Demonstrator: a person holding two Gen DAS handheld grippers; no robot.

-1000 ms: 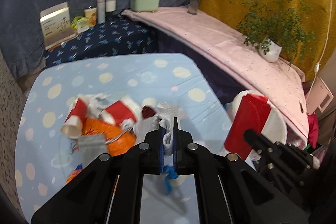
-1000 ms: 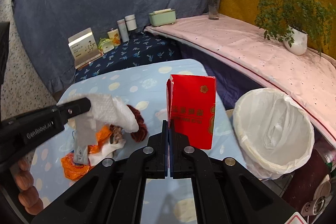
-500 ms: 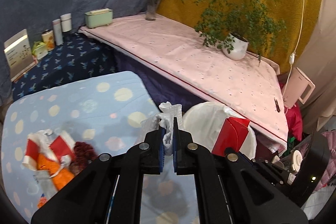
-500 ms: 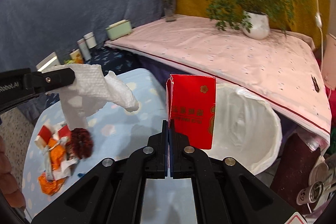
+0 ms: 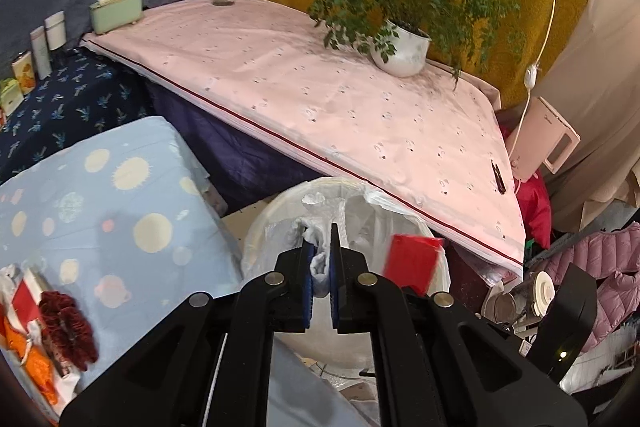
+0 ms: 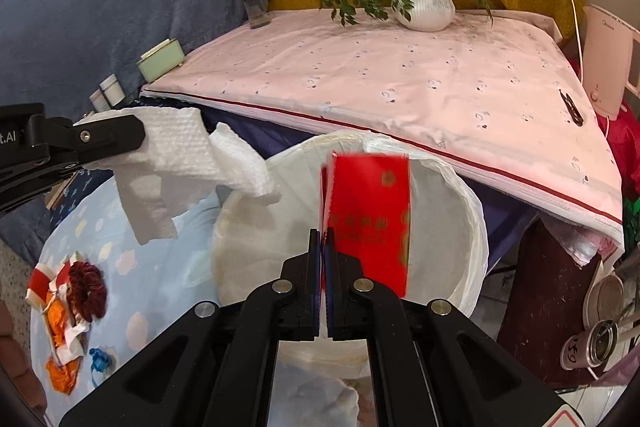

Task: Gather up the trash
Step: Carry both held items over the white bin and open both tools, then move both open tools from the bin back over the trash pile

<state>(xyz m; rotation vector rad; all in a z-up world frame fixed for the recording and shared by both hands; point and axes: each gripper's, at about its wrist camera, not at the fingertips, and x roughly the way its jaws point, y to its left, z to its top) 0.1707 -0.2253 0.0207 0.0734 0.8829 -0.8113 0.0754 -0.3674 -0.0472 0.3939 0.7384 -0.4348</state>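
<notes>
Now the left tool (image 5: 320,259) pinches a tissue (image 5: 320,267) and the right tool (image 6: 323,247) pinches a red box (image 6: 370,211), both just ahead of them over the white-lined bin (image 6: 472,227); more trash (image 6: 68,303) lies back-left on the table (image 5: 120,195).

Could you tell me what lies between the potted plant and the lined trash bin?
Only the pink cloth, bare along that stretch, down to its red-trimmed edge by the trash bin; the potted plant stands on it. The right wrist view shows it best.

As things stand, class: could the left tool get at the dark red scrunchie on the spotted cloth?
Probably not yet: the left tool is shut on a paper towel over the bin; the scrunchie lies uncovered.
</notes>
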